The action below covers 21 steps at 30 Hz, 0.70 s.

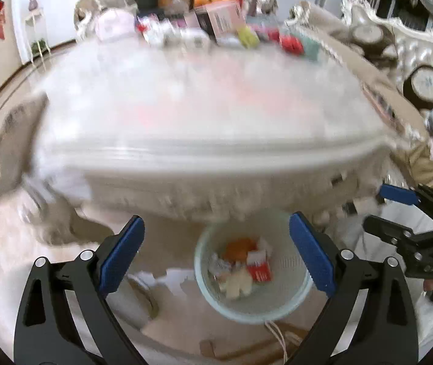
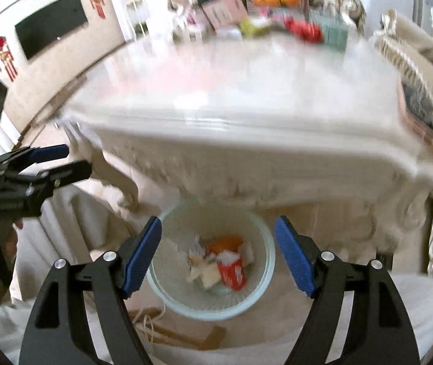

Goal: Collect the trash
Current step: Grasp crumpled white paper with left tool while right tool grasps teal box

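Both sets of jaws spread wide, nothing held: left gripper (image 1: 216, 254) and right gripper (image 2: 218, 255) hovered above wastebasket (image 1: 289, 301) on floor, just in front of tabletop (image 1: 204, 152) edge. Trash (image 2: 218, 264) sat inside bin: red can, orange bit, crumpled paper. Frames blurred w/ motion.

Next pick probably best approached by lifting clear of carved tabletop rim first. Open room over near tabletop; clutter (image 1: 216, 27) only at far end. Grippers well apart.
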Available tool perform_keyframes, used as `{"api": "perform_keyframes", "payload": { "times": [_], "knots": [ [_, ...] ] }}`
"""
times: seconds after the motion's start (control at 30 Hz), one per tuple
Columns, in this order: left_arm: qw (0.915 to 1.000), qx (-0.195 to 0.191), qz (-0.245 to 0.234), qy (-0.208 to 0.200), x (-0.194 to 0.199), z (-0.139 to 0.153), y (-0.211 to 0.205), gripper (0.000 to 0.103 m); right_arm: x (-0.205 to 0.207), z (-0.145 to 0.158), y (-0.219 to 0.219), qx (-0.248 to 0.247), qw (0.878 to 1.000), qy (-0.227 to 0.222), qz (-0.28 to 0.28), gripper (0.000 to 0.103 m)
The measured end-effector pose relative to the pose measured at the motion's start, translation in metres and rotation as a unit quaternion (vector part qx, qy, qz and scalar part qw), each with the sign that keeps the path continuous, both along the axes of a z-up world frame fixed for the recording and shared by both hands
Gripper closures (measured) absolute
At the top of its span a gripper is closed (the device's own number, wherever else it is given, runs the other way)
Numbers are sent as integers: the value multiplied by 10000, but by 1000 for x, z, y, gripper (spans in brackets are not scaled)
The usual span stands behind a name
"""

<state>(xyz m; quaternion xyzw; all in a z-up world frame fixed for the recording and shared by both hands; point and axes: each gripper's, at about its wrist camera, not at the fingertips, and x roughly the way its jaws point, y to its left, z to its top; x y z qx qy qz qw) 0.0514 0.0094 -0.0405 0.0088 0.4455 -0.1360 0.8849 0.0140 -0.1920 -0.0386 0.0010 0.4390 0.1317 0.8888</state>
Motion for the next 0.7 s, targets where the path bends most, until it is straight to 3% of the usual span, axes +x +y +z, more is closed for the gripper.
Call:
{"api": "perform_keyframes", "payload": {
  "times": [0.2,0.4,0.53,0.7],
  "knots": [
    [9967,66,605,-545,63,42,15,10,63,43,-31,-336,9944,-818,-570,30],
    [9906,273,971,-923,138,60,25,10,158,69,-84,-546,9844,-1185,-1180,30],
    [9910,317,1097,-703,201,59,32,10,221,73,-117,-622,9848,-1126,-1166,30],
    [9938,296,996,-396,256,47,25,10,269,64,-143,-458,9894,-824,-1107,30]
  ]
}}
